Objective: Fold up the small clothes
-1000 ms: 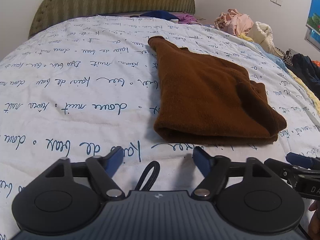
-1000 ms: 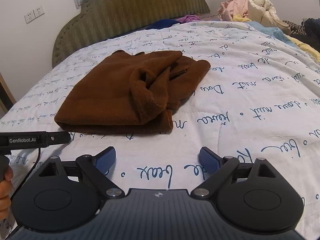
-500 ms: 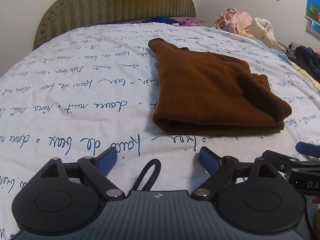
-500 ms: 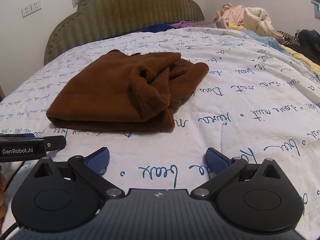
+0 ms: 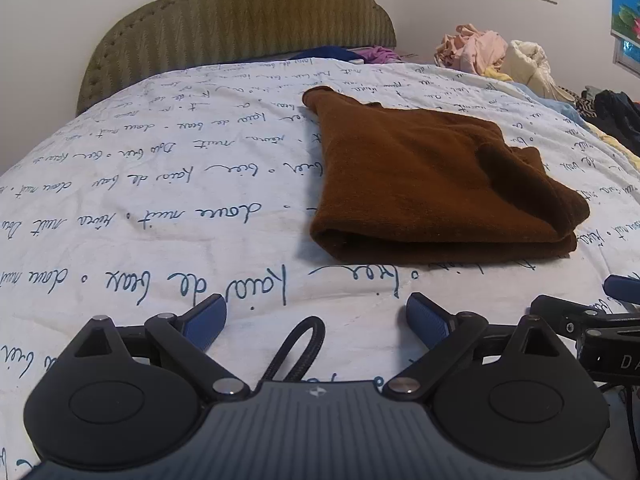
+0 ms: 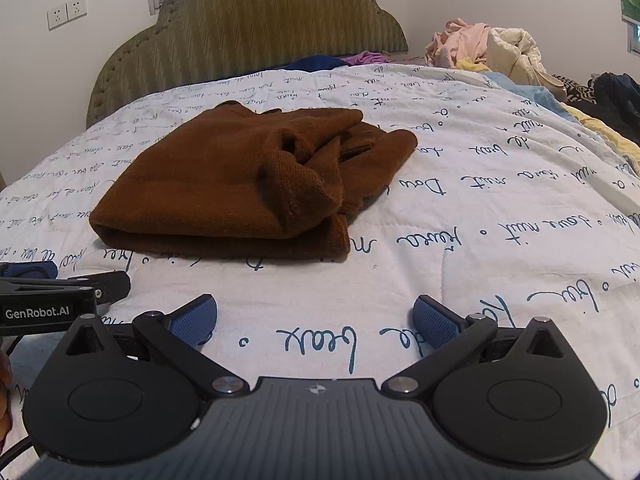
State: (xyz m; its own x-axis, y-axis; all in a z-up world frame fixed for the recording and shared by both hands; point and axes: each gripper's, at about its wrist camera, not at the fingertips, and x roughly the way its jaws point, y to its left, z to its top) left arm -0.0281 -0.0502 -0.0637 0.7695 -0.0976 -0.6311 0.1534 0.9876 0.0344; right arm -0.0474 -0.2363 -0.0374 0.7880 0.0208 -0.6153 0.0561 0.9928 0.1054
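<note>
On the bed (image 5: 160, 208), the folded brown garment (image 5: 432, 184) lies free beyond both claws, the left claw (image 5: 316, 320) and right claw (image 6: 314, 320) having just been opening to a wide, empty spread, so this fold looks finished.

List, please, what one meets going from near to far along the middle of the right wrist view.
Right hand-held gripper → white bedcover with blue writing → folded brown garment → green headboard.

Both wrist views low, share brown garment (image 5: 436, 184).
</note>
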